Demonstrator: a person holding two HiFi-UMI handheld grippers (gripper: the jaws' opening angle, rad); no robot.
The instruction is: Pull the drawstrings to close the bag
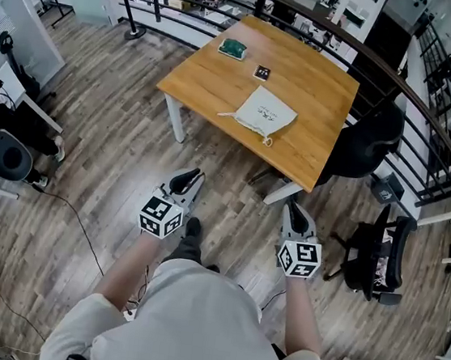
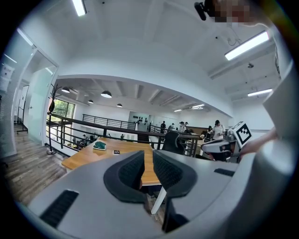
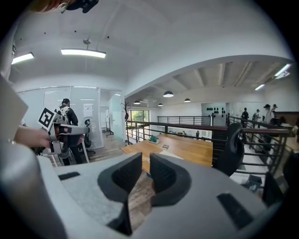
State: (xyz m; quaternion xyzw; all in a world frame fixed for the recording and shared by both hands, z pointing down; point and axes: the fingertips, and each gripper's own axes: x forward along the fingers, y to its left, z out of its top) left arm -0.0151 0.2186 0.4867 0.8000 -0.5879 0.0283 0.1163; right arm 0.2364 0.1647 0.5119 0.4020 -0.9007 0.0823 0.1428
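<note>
Wooden worktop on plank floor. Dark railing curving behind, black office chair at right edge. Pale drawstring bag flat on worktop near front edge, cords loose. Green object and small dark card farther back. Left claw and right claw low over floor, well short of worktop, each narrowly parted, holding nothing. Ceiling light strips seen only from gripper views; bag seen whole only from head view.
</note>
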